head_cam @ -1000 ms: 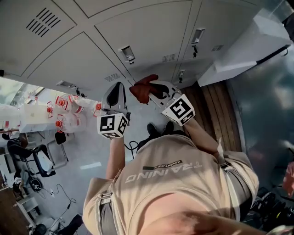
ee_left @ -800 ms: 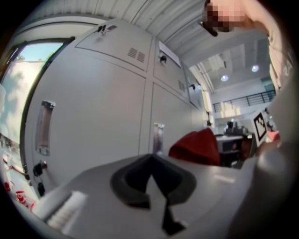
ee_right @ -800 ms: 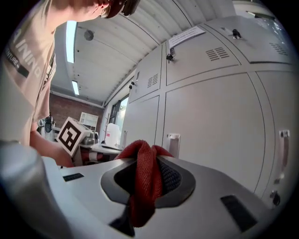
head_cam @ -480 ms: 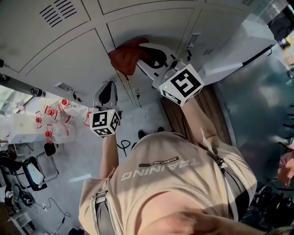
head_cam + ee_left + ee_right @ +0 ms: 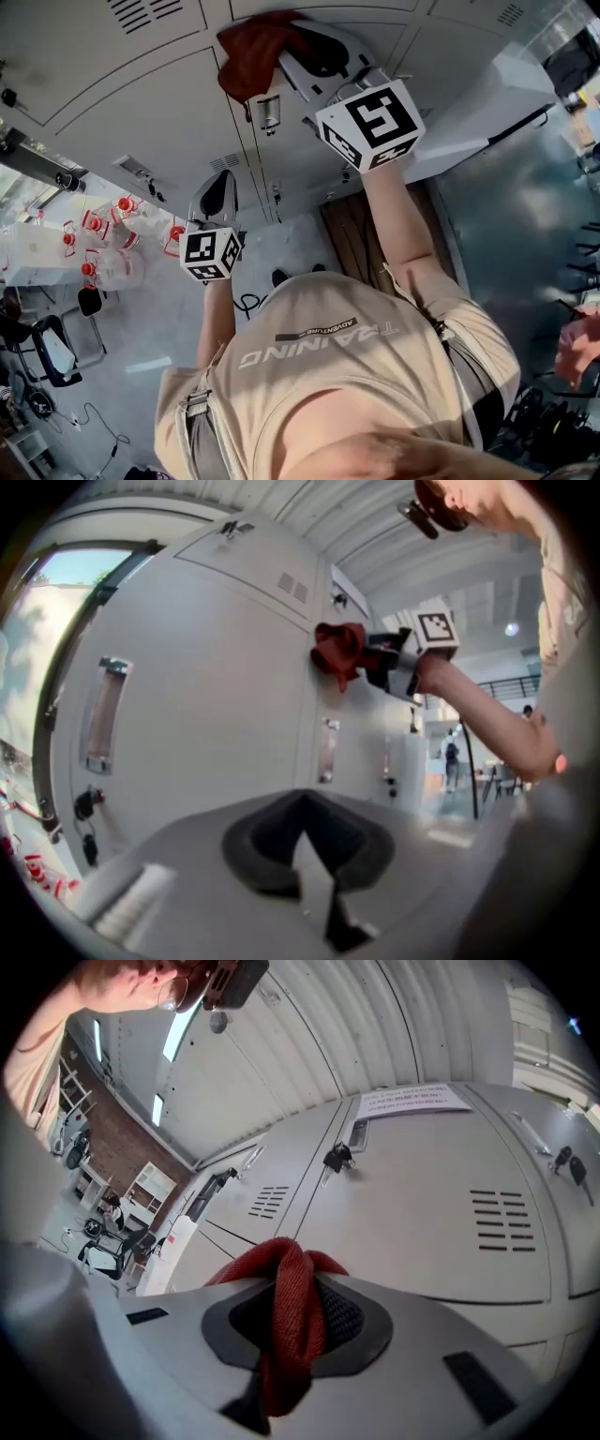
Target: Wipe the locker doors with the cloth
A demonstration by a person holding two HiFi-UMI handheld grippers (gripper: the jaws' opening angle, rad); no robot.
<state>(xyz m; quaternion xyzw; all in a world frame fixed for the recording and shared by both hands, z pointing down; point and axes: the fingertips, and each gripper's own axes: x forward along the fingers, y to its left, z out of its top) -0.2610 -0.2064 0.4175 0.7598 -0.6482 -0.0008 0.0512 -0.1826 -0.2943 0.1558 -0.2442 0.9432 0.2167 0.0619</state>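
My right gripper clamped on the red cloth, cloth apparently pressed to the locker door, my left gripper off that door, jaws together, nothing between.

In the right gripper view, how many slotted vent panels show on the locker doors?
2. One vent panel is at left, just above the red cloth; the other is at right, below the paper notice. Others may be hidden or out of frame.
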